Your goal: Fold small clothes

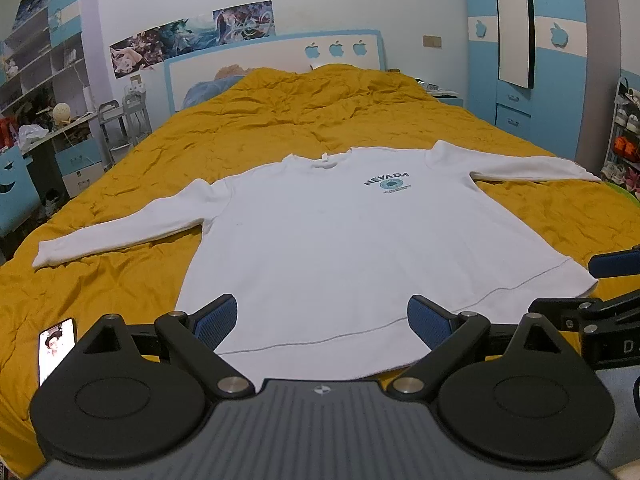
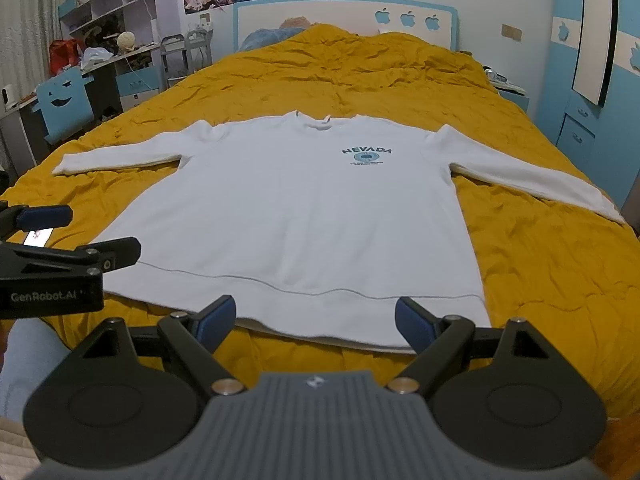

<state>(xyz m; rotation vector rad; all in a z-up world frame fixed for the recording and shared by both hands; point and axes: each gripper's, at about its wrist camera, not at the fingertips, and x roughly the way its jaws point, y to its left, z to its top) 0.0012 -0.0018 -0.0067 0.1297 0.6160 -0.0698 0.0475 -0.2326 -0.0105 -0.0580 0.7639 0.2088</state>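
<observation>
The left gripper (image 1: 322, 320), black with blue ribbed pads, has its jaws spread wide and holding nothing; they sit just above the near hem of a white long-sleeved sweatshirt (image 1: 320, 232) with a blue "NEVADA" print on the chest. The right gripper (image 2: 315, 322) likewise has its jaws wide apart and empty, poised over the same hem, nearer the garment's right corner. Each gripper shows at the edge of the other's view, the two side by side and apart.

The sweatshirt lies flat, front up, on a bed covered with a wrinkled mustard-yellow quilt (image 1: 280, 128), collar toward the headboard, hem toward the grippers, both sleeves stretched out sideways. A grey seam line runs across the body just above the hem.

A smartphone (image 1: 56, 346) with a lit screen rests on the quilt left of the hem, near the left gripper. Beyond the bed stand a white and light-blue headboard (image 1: 276, 56) with apple cut-outs, a blue wardrobe (image 1: 520, 60) on the right, and a cluttered table (image 2: 100, 60) with shelves on the left.
</observation>
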